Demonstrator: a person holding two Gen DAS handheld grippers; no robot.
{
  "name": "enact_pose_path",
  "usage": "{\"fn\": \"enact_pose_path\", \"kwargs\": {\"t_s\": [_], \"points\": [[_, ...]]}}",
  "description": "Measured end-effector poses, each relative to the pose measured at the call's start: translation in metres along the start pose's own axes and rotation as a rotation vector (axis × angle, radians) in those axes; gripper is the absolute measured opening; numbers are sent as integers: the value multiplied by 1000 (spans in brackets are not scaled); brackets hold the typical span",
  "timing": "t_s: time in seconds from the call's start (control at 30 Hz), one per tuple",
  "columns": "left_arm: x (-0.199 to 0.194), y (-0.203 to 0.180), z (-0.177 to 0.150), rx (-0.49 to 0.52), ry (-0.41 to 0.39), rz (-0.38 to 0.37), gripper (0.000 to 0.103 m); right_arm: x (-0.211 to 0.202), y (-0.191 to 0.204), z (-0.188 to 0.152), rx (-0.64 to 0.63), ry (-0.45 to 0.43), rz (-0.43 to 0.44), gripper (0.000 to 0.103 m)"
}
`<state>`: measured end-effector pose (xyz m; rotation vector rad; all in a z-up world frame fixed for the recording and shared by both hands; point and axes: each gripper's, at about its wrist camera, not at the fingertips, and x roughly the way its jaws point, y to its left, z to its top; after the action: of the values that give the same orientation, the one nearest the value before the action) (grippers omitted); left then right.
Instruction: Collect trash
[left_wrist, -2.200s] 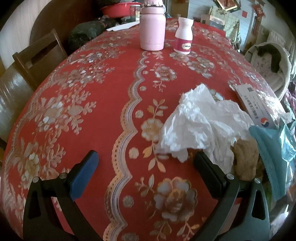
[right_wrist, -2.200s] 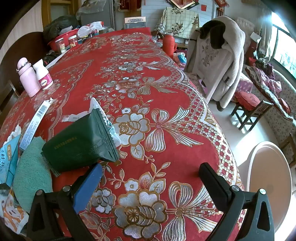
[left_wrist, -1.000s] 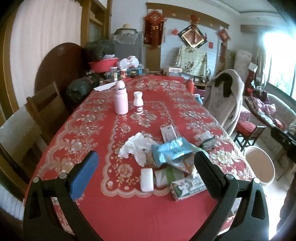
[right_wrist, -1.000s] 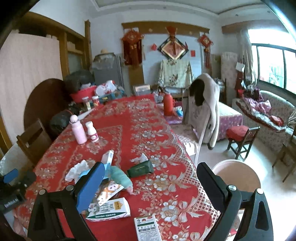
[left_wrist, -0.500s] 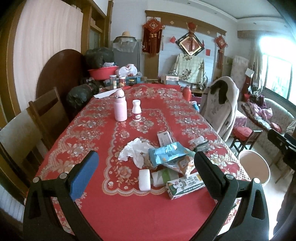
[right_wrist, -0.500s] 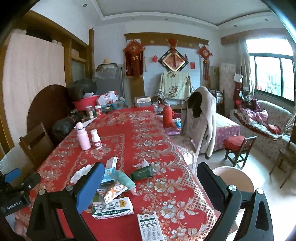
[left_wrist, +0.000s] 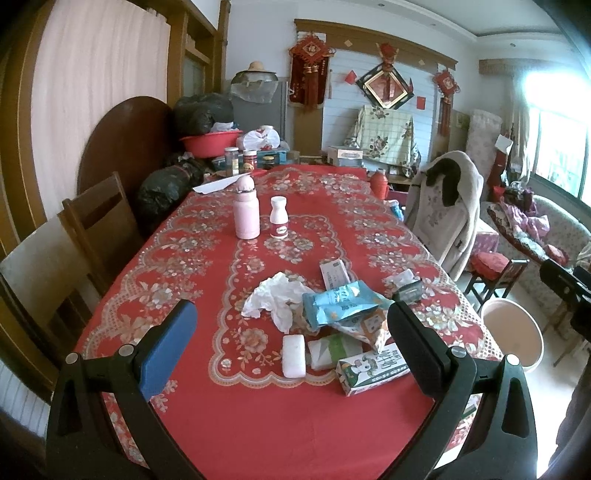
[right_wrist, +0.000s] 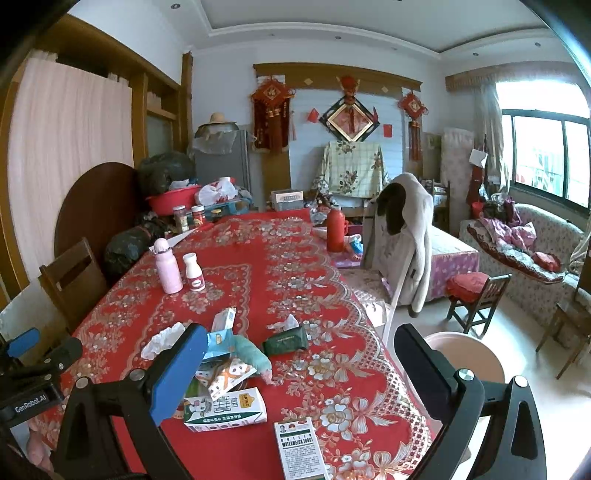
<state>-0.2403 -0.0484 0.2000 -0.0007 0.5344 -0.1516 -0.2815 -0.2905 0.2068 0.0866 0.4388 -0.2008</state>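
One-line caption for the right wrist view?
Open right gripper above a red table strewn with trash, bin beside it.

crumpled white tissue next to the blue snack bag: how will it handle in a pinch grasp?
The crumpled white tissue looks soft and loosely wadded, so it will probably collapse between the fingers. It seems very light, likely dragging when pushed. One edge touches the blue snack bag, which may shift.

Bright window glare, fisheye-warped edges
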Motion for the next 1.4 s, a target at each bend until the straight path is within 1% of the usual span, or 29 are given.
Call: {"fn": "enact_pose_path", "kwargs": {"t_s": [0.57,0.9,1.4], "points": [[0,-3,1,-9,2,-2,102,-1,-4,7,1,13,-4,101],[-4,-20,4,13,-10,-7,102,0,-8,7,7,16,-9,101],[-6,-23,2,13,-13,-6,102,-1,-10,9,5,17,-18,101]]}}
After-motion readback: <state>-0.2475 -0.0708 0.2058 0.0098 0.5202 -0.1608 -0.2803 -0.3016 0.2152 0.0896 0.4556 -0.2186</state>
